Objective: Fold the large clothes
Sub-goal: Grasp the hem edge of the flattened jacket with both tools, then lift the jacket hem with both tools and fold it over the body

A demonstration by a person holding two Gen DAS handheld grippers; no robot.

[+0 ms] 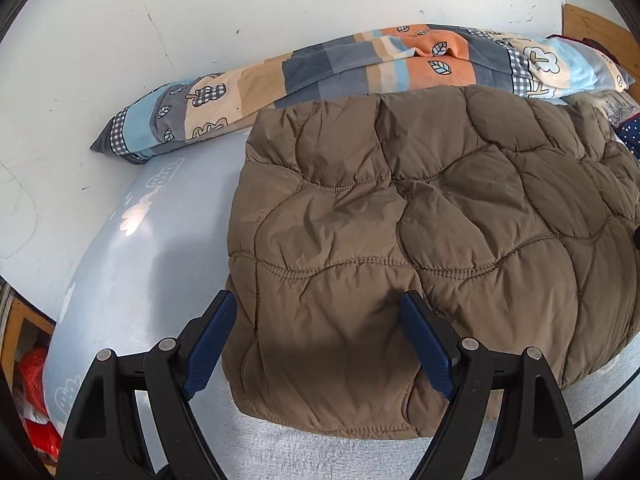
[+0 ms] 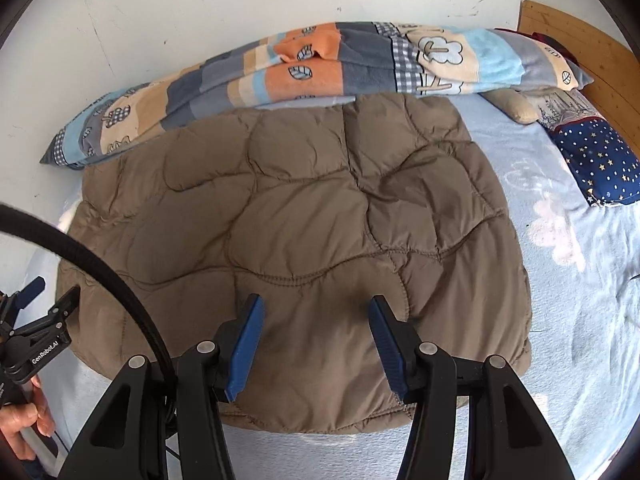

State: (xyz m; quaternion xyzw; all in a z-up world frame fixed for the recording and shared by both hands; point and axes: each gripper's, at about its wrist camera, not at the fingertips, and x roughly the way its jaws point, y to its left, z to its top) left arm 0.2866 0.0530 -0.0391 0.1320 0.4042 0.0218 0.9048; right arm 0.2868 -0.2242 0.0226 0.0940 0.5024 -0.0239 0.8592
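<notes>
We've got the brown quilted jacket (image 1: 400, 240) spread beyond both sets of fingers. Left gripper (image 1: 320, 312) gapes wide, right gripper (image 2: 316, 316) approx half-spread, w/ nothing gripped by either.

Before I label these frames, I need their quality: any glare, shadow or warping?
Left wrist view: sheen on the blue sheet, the left gripper shadowing the brown jacket, edges bowed by the fisheye. Right wrist view: sunlit patches on the sheet's right side, shadow beneath the right gripper, sharp focus.
</notes>
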